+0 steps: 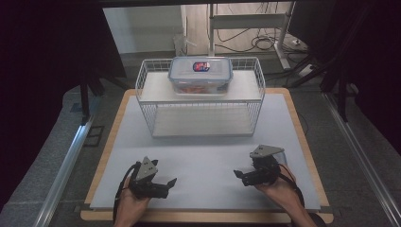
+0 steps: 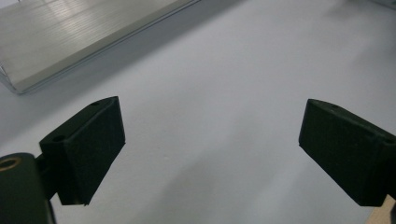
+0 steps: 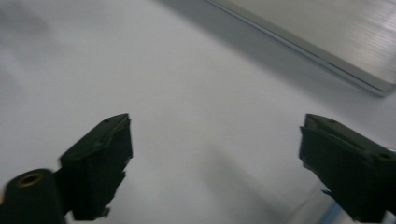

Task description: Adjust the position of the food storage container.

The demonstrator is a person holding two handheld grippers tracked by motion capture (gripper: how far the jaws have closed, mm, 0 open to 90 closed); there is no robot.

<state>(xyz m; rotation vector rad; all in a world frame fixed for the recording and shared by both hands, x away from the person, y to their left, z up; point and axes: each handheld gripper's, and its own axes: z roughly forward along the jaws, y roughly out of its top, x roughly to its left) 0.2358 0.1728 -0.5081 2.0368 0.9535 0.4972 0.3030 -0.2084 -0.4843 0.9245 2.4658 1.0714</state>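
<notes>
Progress: nothing started as far as I can judge. Landmark is the wire rack (image 1: 200, 97) at the far middle of the counter (image 1: 208, 163).

Lidded plastic box (image 1: 201, 74) sits on the top shelf of the rack, centred, lid on, blue-red label on top, reddish contents showing through the wall. Lower shelf (image 1: 200, 120) of the rack is bare.

I have both grippers on the near side of the rack, well apart from it, hanging low over the counter, tips pointing inward at each other. Left gripper (image 1: 171, 181) sits near-left of the rack, right gripper (image 1: 237, 175) near-right. Both released: in the left gripper view (image 2: 212, 140) the jaws stand wide with bare counter between them, and the same in the right gripper view (image 3: 215, 149). A rack shelf edge (image 2: 93, 35) shows at the far corner of each.

Left to do, my read: everything. Reach to the rack, take the box, most likely two-handed given its width, and bring it out.

Count:
- rack: 1, with 2 shelves
- box: 1, with 1 lid
- grippers: 2, both empty
- loose items on the counter: 0
</notes>
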